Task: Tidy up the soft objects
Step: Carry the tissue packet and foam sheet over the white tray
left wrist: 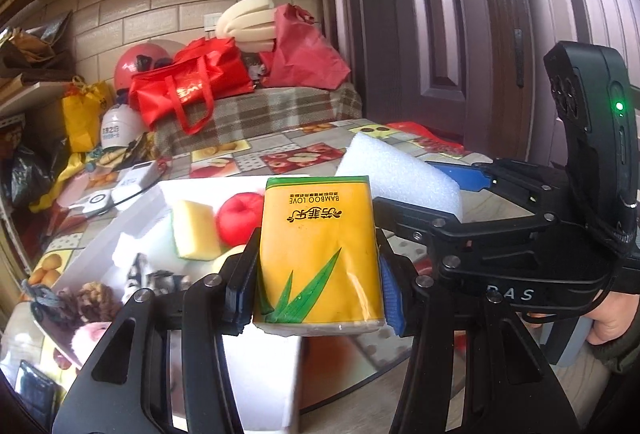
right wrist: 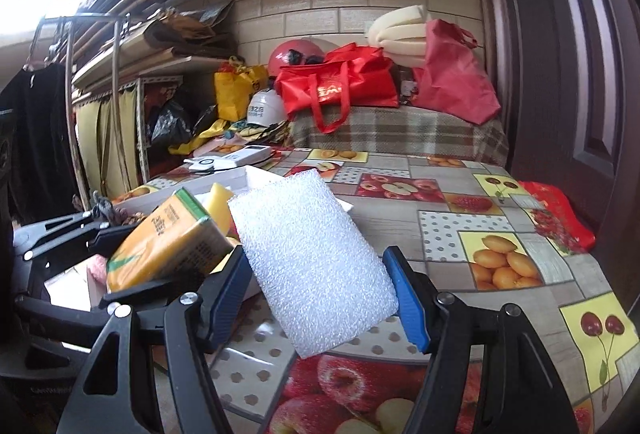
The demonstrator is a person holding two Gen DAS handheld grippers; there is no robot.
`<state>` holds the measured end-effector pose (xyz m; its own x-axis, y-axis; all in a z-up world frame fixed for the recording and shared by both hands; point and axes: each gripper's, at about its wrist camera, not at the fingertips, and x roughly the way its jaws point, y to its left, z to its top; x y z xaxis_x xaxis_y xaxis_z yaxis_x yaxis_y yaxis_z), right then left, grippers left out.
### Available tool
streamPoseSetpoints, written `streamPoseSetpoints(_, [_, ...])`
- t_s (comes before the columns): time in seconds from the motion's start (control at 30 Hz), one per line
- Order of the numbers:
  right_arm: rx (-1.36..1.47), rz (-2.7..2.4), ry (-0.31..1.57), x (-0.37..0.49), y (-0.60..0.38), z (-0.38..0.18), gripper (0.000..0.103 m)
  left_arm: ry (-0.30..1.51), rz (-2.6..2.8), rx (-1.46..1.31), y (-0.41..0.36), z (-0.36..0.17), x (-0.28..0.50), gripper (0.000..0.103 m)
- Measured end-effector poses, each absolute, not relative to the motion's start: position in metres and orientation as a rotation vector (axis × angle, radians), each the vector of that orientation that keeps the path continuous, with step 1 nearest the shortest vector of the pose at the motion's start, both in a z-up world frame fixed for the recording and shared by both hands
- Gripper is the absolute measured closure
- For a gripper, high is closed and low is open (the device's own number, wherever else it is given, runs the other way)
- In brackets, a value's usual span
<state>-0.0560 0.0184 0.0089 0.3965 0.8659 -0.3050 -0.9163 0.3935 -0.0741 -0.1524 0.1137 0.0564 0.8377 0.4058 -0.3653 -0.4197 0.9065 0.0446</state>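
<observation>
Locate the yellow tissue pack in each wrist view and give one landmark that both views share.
Left wrist view: yellow tissue pack at centre, upright, clamped between the left tongs.
Right wrist view: yellow tissue pack at left of centre, tilted, left of the white foam block.
Shared landmark: red tote bag on the plaid cover.

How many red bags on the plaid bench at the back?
2: a glossy red tote toward the bench's left, a duller red bag at its right end. Others may be hidden behind.

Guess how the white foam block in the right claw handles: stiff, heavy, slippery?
The white foam block is probably very light, given its open bubbly texture. It likely dents under the pads. It sits tilted in the right claw, so it may pivot.
</observation>
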Motion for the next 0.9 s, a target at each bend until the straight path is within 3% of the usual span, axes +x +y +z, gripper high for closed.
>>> streamPoseSetpoints(0.9, [-0.346, 1.256, 0.255, -0.086, 0.080, 0.002, 0.036, 0.368, 0.721, -0.199, 0.220, 0.048, -0.204, 0.052])
